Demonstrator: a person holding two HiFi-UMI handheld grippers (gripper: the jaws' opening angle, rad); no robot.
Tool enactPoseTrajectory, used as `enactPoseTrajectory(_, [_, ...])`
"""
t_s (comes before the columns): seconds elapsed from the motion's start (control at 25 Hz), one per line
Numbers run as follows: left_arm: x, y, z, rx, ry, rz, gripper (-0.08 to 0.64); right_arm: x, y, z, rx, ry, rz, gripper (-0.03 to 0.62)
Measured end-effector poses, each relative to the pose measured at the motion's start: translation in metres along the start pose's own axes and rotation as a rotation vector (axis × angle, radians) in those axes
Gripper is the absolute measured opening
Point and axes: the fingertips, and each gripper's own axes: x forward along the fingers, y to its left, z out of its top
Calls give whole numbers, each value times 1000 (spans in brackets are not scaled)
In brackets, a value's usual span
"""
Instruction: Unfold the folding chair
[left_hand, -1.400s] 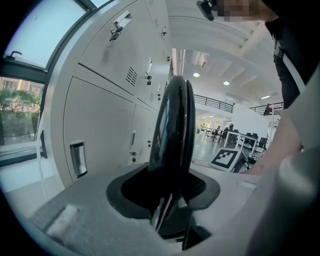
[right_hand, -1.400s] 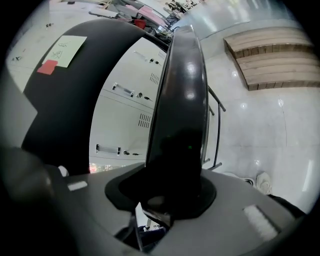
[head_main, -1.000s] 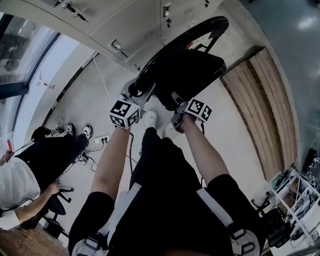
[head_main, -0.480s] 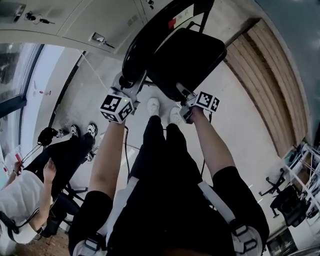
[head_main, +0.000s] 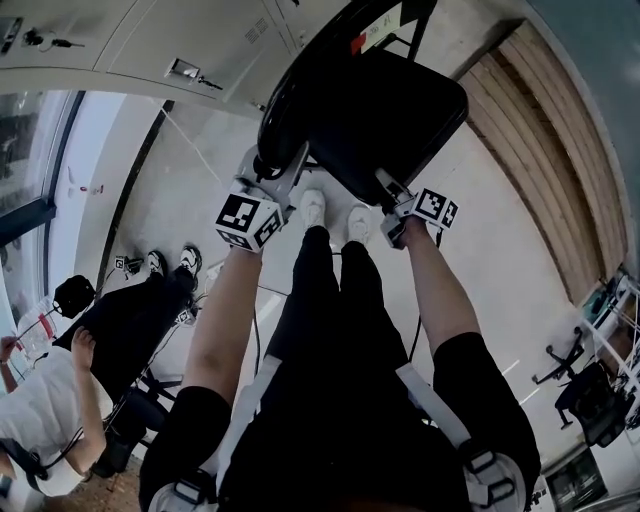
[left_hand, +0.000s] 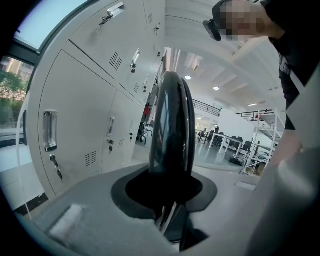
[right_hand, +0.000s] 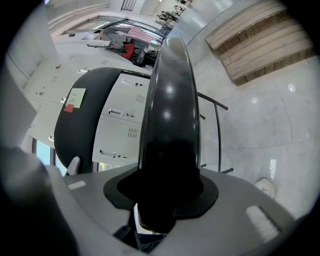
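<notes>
Head view: 1 chair (head_main: 330, 110), 2 grippers, 2 marker cubes, 2 white shoes (head_main: 313, 207), 1 seated person (head_main: 60, 380) lower left. The chair stands just in front of the person and is half open, with the backrest (head_main: 275, 120) upright and the seat (head_main: 395, 105) angled out to the right. The left gripper (head_main: 272, 172) is on the backrest's lower edge and the right gripper (head_main: 388, 188) on the seat's near edge.

Versus the earlier frames, the seat has swung further from the backrest and looks wider and flatter. The right gripper is lower and further right, while the left one has barely shifted. The seated person's arm is down now.

Room: lockers (head_main: 200, 40) are close behind the chair. Bare floor (head_main: 480, 260) runs right to the wood strip (head_main: 540, 150). The shoes are just under the seat's near edge, and the seated person is well apart.

Left gripper view: 1 black padded backrest rim sits upright between the jaws. The jaws are closing and the pads are on the rim, so it is held. A row of lockers is at left, one near handle (left_hand: 50, 131) is clear, and an open hall lies beyond. The person's torso is at upper right.

Right gripper view: 1 seat edge is between the jaws, which are easing wider but still grip it. The backrest is at left with 1 red-and-white label (right_hand: 74, 97). A thin frame tube (right_hand: 218, 135) is at right, with the lockers behind it. The wood strip is at upper right, with clear floor between it and the chair.
</notes>
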Motion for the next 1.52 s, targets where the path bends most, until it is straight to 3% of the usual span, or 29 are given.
enactPoseTrajectory(0.72, [11, -38, -33, 11, 31, -68, 114, -28, -83, -3, 47, -36, 51, 192])
enactPoseTrajectory(0.96, [13, -32, -32, -3, 0, -43, 105, -25, -85, 1, 46, -58, 51, 205])
enactPoseTrajectory(1.12, [14, -32, -31, 3, 9, -28, 103, -31, -93, 2, -19, -67, -85, 273])
enactPoseTrajectory(1.32, [16, -32, -35, 5, 26, -15, 100, -56, -100, -2, -62, -50, -275, 299])
enactPoseTrajectory(1.44, [16, -32, -37, 0, 41, -20, 100, -88, -99, 2, -100, -117, -403, 276])
enactPoseTrajectory(1.52, [15, -32, -39, -6, 50, -22, 100, -113, -83, 14, -237, -194, -515, 182])
